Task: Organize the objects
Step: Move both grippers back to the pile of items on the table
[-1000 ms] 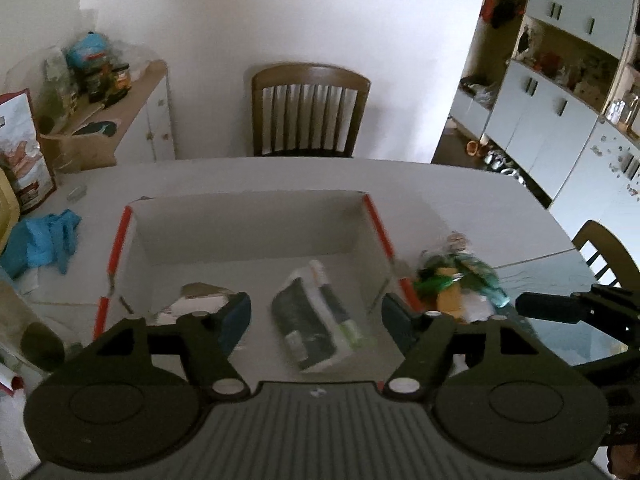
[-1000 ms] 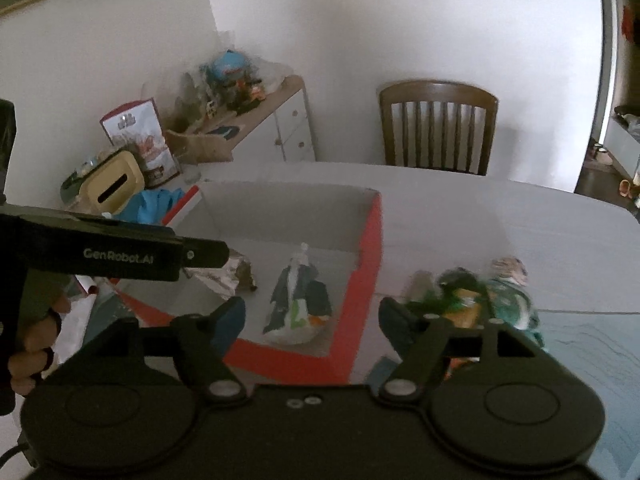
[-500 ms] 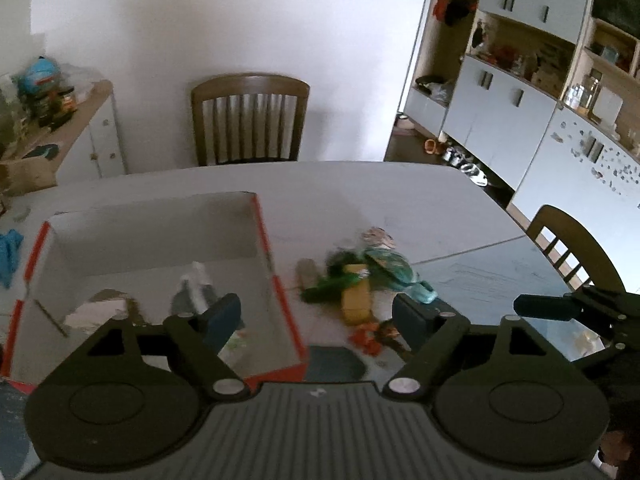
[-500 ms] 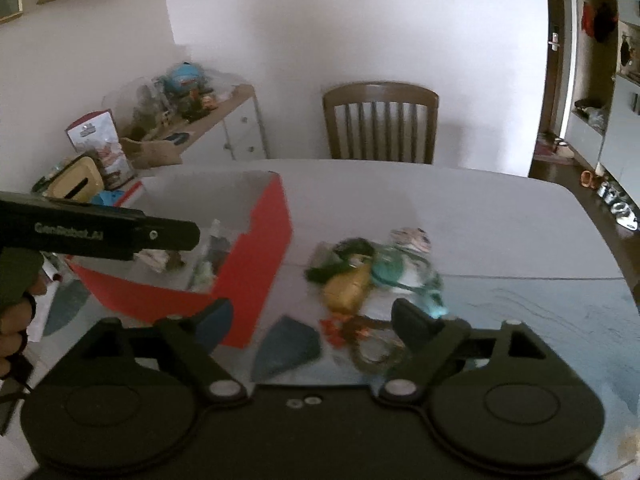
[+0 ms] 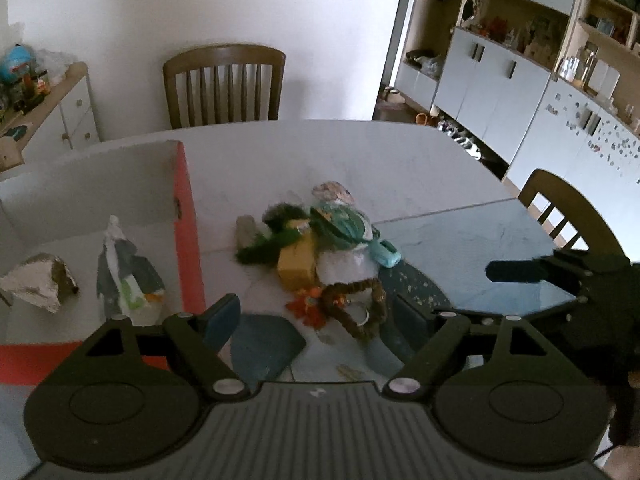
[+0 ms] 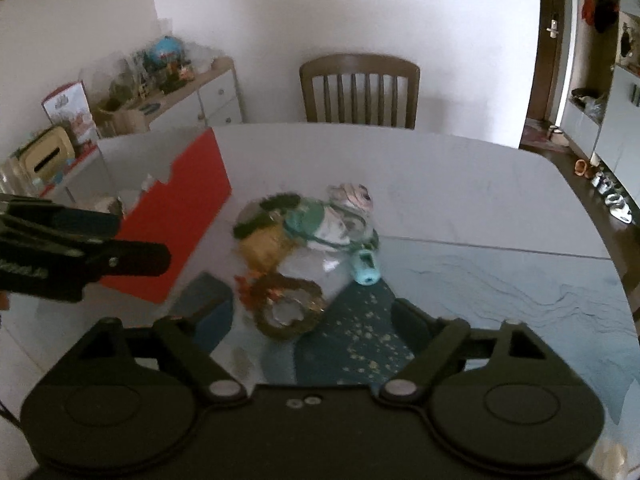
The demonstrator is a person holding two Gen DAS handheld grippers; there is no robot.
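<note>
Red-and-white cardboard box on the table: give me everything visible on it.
The open-topped cardboard box, red outside and white inside, sits upright on the pale table, left of the loose pile of objects. It looks like thin card; in the right wrist view the top edge of its red side wall is torn and jagged. Inside, on its floor, lie a crumpled silver-grey wrapper and a dark bag with white and green print. Neither gripper touches it.

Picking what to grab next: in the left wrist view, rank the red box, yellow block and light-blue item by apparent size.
1. red box, by far the largest.
2. yellow block.
3. light-blue item, slightly smaller, but partly hidden by the pile, so ranks 2 and 3 are unsure.
</note>
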